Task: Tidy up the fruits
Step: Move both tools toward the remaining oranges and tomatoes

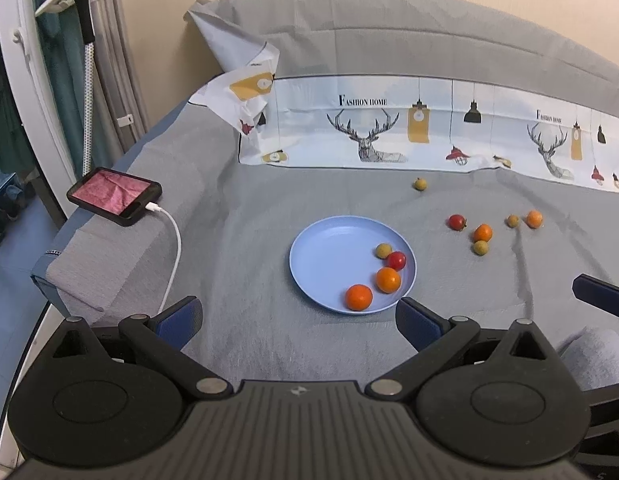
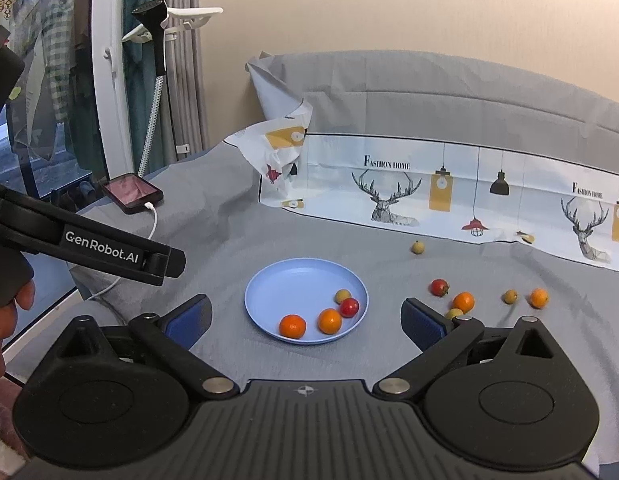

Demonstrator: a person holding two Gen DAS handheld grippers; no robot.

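Both sets of jaws stood wide apart and gripped nothing: the left gripper [image 1: 297, 322] hung just short of the round pale-blue plastic plate [image 1: 325, 256], and the right gripper [image 2: 307, 316] hung over that plate's near rim too, its blue-padded fingers [image 2: 423, 322] straddling it.

On the plate's right half sat four fruits: a large orange mandarin [image 1: 359, 297] nearest the rim, a second orange mandarin [image 1: 388, 279] just beyond it, a red cherry tomato [image 1: 396, 260] touching a small yellow-green round fruit [image 1: 384, 250].

Right of the plate, loose on the grey cloth [image 1: 249, 208], lay another red tomato [image 1: 457, 222], an orange mandarin [image 1: 482, 233] with a yellow-green fruit [image 1: 480, 247] beside it, then farther right a small yellow-green fruit [image 1: 512, 221] near the last orange one [image 1: 534, 219]. Beyond the plate, one lone yellow-green fruit [image 1: 420, 184] sat close to the white deer-print sheet [image 1: 365, 128].

Well left of the plate, a black phone [image 1: 114, 195] with a white cable lay on the cloth's raised edge.
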